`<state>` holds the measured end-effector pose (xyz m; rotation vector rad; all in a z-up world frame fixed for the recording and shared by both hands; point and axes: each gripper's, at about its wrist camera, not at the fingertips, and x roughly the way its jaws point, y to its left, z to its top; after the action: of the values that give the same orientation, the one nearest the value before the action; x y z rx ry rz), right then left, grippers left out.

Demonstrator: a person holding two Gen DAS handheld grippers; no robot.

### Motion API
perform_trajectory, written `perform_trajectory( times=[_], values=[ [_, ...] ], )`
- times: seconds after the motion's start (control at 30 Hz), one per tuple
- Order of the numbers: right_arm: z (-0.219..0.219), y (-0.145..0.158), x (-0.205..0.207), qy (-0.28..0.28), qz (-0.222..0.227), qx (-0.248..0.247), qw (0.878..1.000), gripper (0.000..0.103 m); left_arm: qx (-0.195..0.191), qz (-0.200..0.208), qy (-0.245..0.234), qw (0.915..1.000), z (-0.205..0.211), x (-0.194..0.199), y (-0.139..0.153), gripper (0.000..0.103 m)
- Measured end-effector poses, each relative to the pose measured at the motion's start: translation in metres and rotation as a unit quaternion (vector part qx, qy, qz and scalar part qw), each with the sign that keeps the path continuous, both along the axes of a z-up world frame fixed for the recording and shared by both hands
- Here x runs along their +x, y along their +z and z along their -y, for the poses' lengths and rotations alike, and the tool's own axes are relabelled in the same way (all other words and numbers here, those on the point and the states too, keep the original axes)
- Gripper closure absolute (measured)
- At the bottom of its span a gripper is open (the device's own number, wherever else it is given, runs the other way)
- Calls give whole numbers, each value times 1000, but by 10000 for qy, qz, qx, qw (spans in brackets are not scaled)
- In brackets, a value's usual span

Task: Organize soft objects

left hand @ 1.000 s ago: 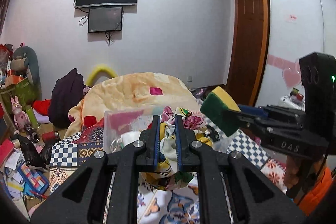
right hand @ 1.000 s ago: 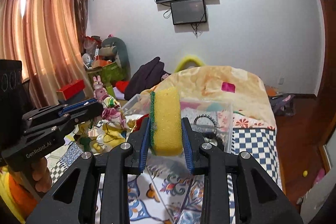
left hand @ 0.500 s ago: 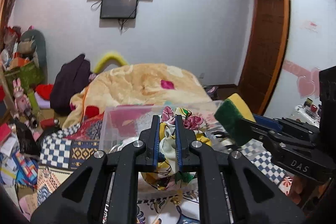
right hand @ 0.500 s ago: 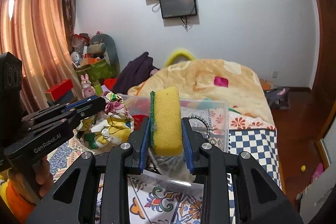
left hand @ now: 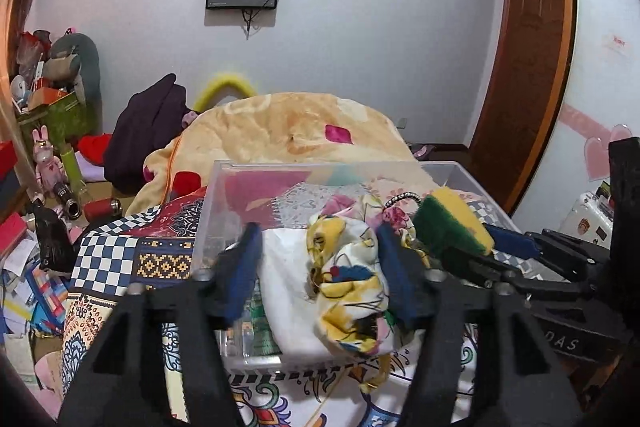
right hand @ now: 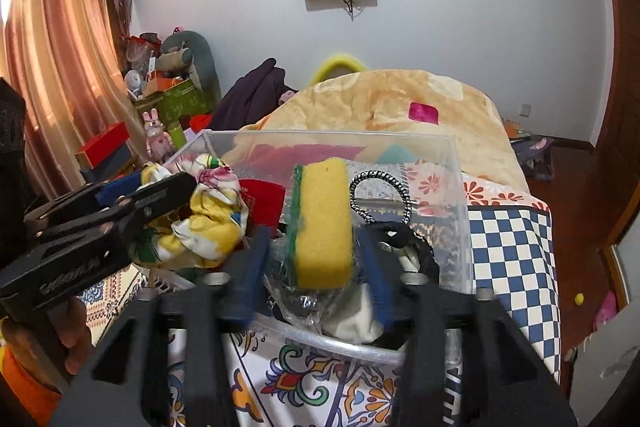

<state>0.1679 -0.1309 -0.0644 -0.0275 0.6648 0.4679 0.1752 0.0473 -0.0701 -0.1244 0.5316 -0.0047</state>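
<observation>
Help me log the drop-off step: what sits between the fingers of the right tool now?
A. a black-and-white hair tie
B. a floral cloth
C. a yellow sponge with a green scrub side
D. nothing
C: in the right wrist view the yellow sponge stands between the spread fingers of the right tool, over the clear bin.

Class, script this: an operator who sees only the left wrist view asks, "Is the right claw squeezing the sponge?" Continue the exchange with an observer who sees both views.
Observer: No. The right claw is open, with gaps between its fingers and the sponge.
Operator: What shows under the sponge?
Observer: Crinkled clear plastic, just below it.
Operator: Anything on the wooden floor to the right?
Observer: A small yellow ball.
</observation>
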Motion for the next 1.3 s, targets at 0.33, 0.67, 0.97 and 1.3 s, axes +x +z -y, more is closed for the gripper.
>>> perform_trajectory(
  times=[0.33,0.67,0.97,1.3],
  values=[
    [23,23,-17,-90,272,300,9991,42,50,275,-91,9996,4,-29,20,38],
    [29,75,-65,26,1196,423,9919,42,490,1231,-246,9909,26,-91,75,37],
    [26,104,-99,-1,1851,473,9816,24,158,1633,-217,9862,22,-130,104,15],
    [27,103,-110,-147,2111,530,9759,0,202,1766,-171,9839,22,-148,111,0]
  ],
)
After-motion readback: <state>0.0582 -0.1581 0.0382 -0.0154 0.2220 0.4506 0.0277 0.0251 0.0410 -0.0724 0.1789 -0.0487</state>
